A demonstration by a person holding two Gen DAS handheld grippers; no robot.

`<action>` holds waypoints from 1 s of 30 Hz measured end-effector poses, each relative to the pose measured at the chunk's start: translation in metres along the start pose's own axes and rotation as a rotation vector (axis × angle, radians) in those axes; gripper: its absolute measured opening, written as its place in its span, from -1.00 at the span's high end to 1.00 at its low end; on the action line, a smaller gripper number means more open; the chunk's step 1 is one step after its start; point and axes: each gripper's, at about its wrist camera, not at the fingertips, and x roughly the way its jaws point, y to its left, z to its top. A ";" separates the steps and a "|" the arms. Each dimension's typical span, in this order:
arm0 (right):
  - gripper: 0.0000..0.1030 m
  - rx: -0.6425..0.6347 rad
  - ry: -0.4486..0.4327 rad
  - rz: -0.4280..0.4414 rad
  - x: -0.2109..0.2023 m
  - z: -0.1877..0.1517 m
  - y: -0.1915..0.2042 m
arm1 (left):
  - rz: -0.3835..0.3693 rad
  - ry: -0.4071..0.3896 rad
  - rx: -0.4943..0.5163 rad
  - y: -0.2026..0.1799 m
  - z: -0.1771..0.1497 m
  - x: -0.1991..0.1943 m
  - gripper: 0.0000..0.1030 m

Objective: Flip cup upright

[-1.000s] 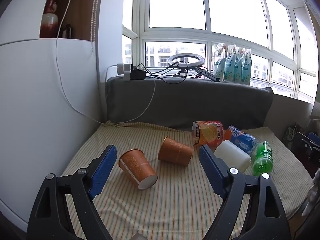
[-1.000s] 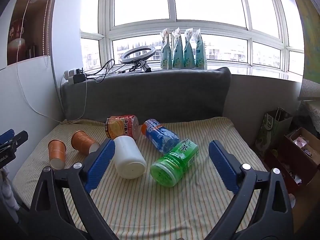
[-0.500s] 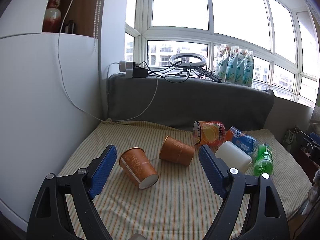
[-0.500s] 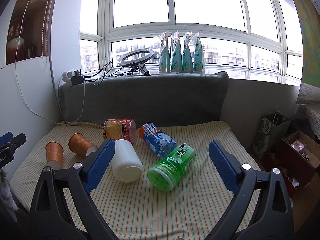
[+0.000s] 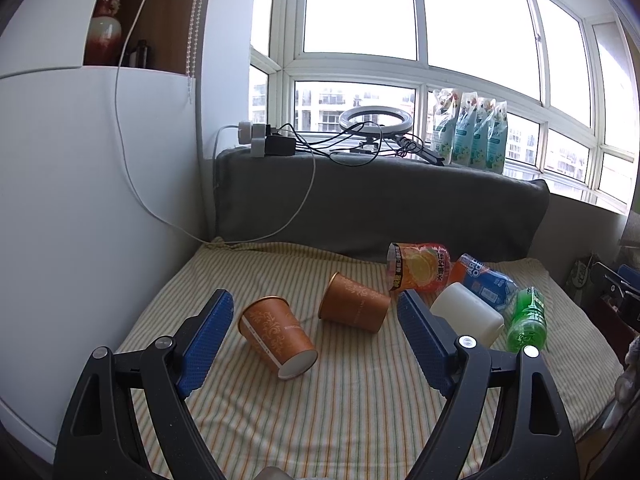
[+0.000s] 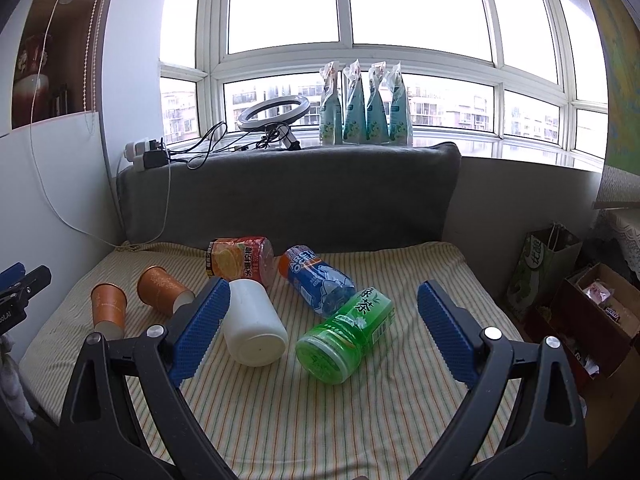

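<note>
Orange paper, two of them: in the left wrist view the nearer cup [image 5: 278, 336] lies tipped on the striped cloth [image 5: 360, 412], white base toward the camera, mouth pointing away-left. The second cup [image 5: 354, 307] lies on its side just behind it, apart from it. The left gripper [image 5: 316, 332] hangs above and short of the near cup, jaws spread wide w/ nothing between the pads. Judgement: the step in hand looks like the approach. To do it well, line the pads up across the cup wall near mid-height, close gently since thin paper crushes, then rotate so the mouth ends up on top before setting down.

Right wrist view: both cups sit far left, near cup [image 6: 108, 310] & second cup [image 6: 164, 290], well apart from the right gripper [image 6: 324, 322]. Its jaws are wide apart too, empty, facing a white jar [image 6: 254, 326] and a green bottle [image 6: 346, 340]. Best kept clear of those so nothing rolls.
</note>
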 end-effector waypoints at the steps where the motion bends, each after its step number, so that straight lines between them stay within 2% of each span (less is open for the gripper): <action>1: -0.88 0.000 0.000 0.000 0.000 0.000 0.000 | 0.000 -0.001 0.000 0.000 0.000 0.000 -0.64; 30: -0.88 0.004 0.006 0.002 0.005 -0.001 0.000 | -0.007 0.012 0.010 -0.004 0.001 0.005 -0.64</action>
